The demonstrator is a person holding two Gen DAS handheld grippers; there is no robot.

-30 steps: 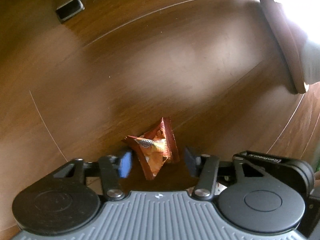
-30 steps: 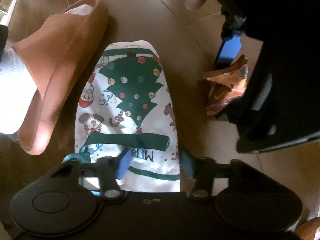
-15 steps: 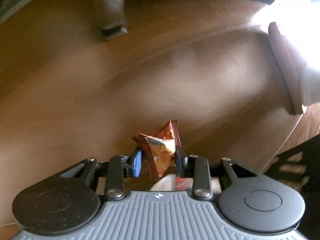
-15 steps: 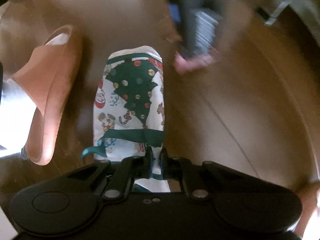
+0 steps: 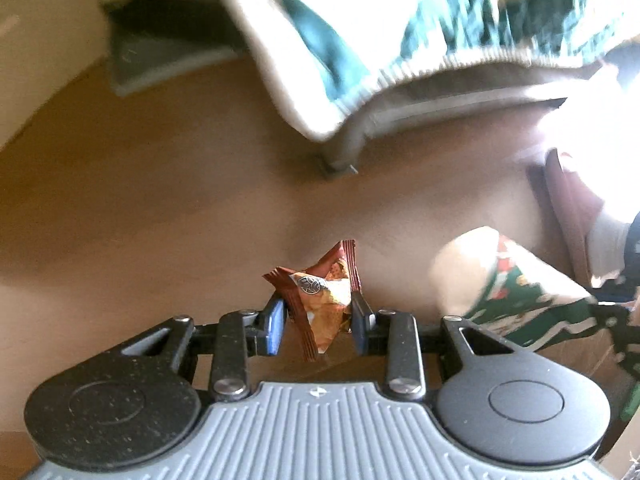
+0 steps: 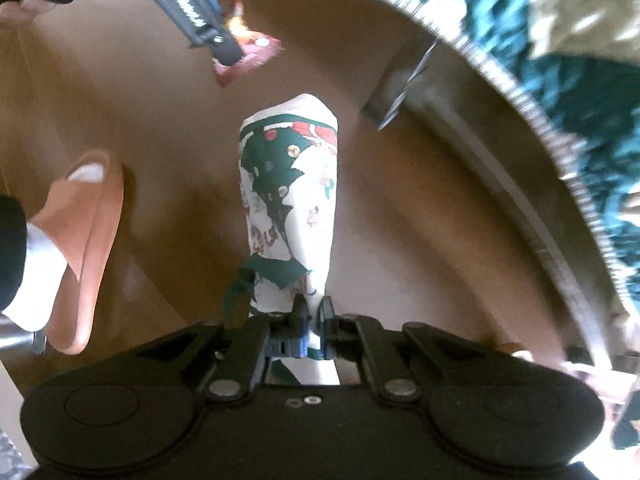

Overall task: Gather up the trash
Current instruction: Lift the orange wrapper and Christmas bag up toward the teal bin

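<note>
Left gripper (image 5: 318,316) closed on crumpled orange-brown snack wrapper (image 5: 320,300), pinched between blue pads at lower centre of the left wrist view, lifted clear of wooden floor (image 5: 160,208). Right gripper (image 6: 314,326) clamped nearly shut on rim of Christmas-print bag (image 6: 290,200), hanging up the frame's centre. Wrapper again at upper left of the right view. Orange slipper (image 6: 92,248) at left edge. Blurred teal-and-cream fabric (image 6: 560,60) upper right, perhaps a blanket.

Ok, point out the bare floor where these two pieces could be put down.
Bare brown wood floor lies left of the orange crumpled snack wrapper, between it and the grey furniture base. It is crowded to the right: the Christmas-print paper bag, the terracotta slipper and the teal-and-cream knitted throw.
</note>
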